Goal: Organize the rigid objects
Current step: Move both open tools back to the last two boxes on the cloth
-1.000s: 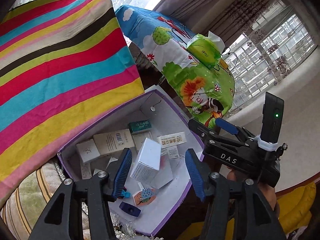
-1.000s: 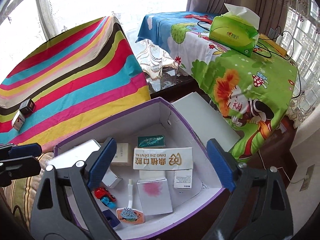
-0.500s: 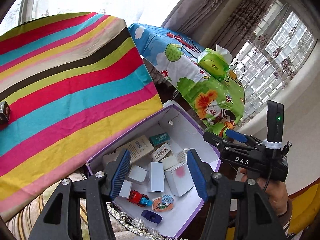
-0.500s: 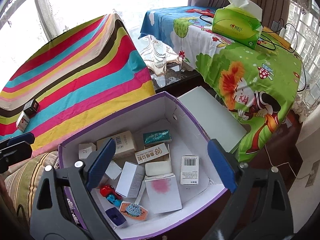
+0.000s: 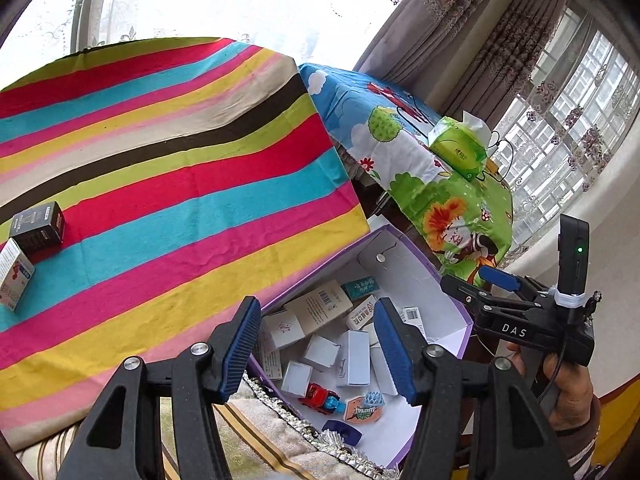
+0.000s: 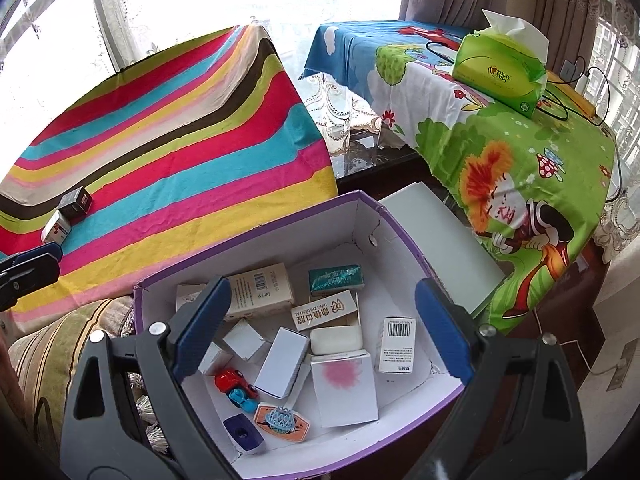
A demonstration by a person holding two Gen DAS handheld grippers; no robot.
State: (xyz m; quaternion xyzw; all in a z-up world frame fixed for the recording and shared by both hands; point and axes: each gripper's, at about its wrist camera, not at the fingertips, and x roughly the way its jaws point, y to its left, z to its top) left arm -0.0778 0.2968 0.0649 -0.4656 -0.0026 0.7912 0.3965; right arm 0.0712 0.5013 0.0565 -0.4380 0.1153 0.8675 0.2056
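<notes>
Boxes [image 6: 264,294] fill the purple bin [image 6: 256,236]; two small boxes [image 5: 32,240] wait at nine o'clock on the striped cloth [image 5: 180,184], likely next. Left gripper [image 5: 316,344] and right gripper [image 6: 320,328] gape empty.

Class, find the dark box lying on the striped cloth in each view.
Left wrist: dark box at far left edge, mid-height, beside a white box.
Right wrist: dark box at left, mid-height, on the cloth.
Shared landmark: green tissue pack.
</notes>
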